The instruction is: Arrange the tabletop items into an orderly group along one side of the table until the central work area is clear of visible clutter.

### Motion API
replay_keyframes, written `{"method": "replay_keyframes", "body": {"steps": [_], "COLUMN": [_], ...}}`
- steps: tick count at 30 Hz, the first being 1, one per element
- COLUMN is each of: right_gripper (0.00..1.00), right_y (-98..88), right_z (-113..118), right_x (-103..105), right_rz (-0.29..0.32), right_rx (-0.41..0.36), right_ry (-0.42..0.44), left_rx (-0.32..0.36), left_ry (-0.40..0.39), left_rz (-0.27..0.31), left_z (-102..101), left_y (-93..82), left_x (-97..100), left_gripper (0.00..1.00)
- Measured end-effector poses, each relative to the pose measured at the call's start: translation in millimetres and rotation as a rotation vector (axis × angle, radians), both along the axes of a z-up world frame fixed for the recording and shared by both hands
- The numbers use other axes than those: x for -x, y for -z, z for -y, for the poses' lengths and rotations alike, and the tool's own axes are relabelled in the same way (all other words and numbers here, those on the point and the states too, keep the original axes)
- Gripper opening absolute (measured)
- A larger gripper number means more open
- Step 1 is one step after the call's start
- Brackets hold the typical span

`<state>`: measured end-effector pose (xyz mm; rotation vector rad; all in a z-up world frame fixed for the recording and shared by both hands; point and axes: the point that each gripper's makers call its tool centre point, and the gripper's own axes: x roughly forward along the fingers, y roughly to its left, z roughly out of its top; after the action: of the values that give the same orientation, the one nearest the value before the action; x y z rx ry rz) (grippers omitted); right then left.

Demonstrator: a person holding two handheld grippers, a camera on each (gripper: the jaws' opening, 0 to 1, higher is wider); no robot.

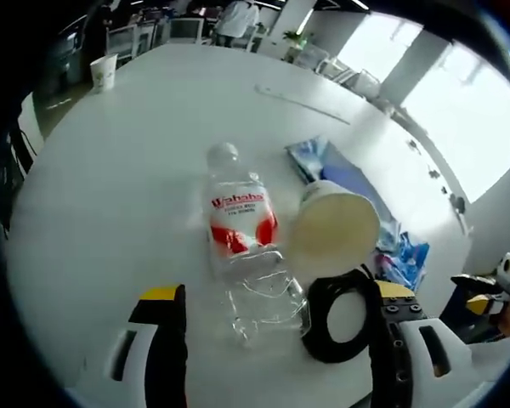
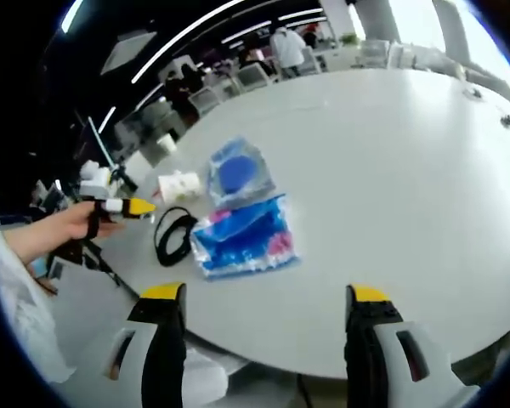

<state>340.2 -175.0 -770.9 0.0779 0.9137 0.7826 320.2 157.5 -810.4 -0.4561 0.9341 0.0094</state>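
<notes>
A clear water bottle (image 1: 242,242) with a red and white label lies on the white table (image 1: 136,187), its base toward me. My left gripper (image 1: 280,336) is open, and the bottle's base lies between its jaws without touching them. A paper cup (image 1: 333,229) lies on its side right of the bottle, with a black cable coil (image 1: 340,316) in front of it. Blue plastic packets (image 1: 323,166) lie behind the cup. My right gripper (image 2: 266,340) hangs open over the table's near edge, apart from the blue packets (image 2: 242,238), the cable coil (image 2: 174,234) and the cup (image 2: 178,185).
An upright paper cup (image 1: 104,72) stands at the far left edge. A thin pale strip (image 1: 302,102) lies far back on the table. A hand (image 2: 51,231) holds the left gripper (image 2: 110,204) beyond the coil. Chairs and people are behind the table.
</notes>
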Motion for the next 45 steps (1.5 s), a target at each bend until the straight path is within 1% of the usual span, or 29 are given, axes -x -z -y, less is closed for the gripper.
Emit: {"method": "replay_keyframes", "body": {"steps": [2, 6, 16, 19, 24, 27, 30, 32, 38, 41, 45], "right_gripper": [0.74, 0.74, 0.74, 0.74, 0.74, 0.74, 0.74, 0.74, 0.74, 0.74, 0.74], "right_y": [-0.3, -0.7, 1.2, 1.9, 2.5, 2.6, 3.2, 3.1, 5.7, 6.1, 5.6], "right_z": [0, 0, -6, -7, -7, -7, -5, -4, -2, -4, -6], "right_x": [-2, -3, -4, -4, -6, -6, -7, -8, -7, -6, -6], "right_rz": [0.002, 0.001, -0.007, -0.01, -0.01, -0.01, -0.01, -0.009, -0.017, -0.018, -0.017], "right_rx": [-0.003, -0.006, -0.009, -0.01, -0.009, -0.009, -0.008, -0.008, -0.005, -0.008, -0.008], "right_ry": [0.002, 0.007, -0.009, -0.014, -0.016, -0.015, -0.014, -0.011, -0.005, -0.012, -0.02], "left_rx": [0.007, -0.003, -0.004, -0.014, -0.009, -0.038, -0.1, -0.123, -0.146, -0.152, -0.132], "left_ry": [-0.009, -0.016, -0.011, -0.007, -0.017, -0.008, 0.011, 0.023, 0.009, 0.011, -0.001], "left_rz": [0.0, -0.009, -0.022, -0.03, -0.018, -0.024, -0.031, -0.03, -0.029, -0.025, -0.01], "left_z": [1, 0, 1, 0, -3, -6, -10, -11, -14, -14, -11], "left_y": [0.7, 3.9, 7.2, 8.4, 7.8, 9.7, 13.6, 15.3, 16.8, 17.6, 17.0], "left_x": [-0.2, -0.6, -2.8, -2.4, -5.6, -5.9, -3.4, -2.2, -2.5, -1.8, -2.4], "left_gripper": [0.85, 0.85, 0.85, 0.83, 0.81, 0.77, 0.71, 0.68, 0.64, 0.56, 0.51]}}
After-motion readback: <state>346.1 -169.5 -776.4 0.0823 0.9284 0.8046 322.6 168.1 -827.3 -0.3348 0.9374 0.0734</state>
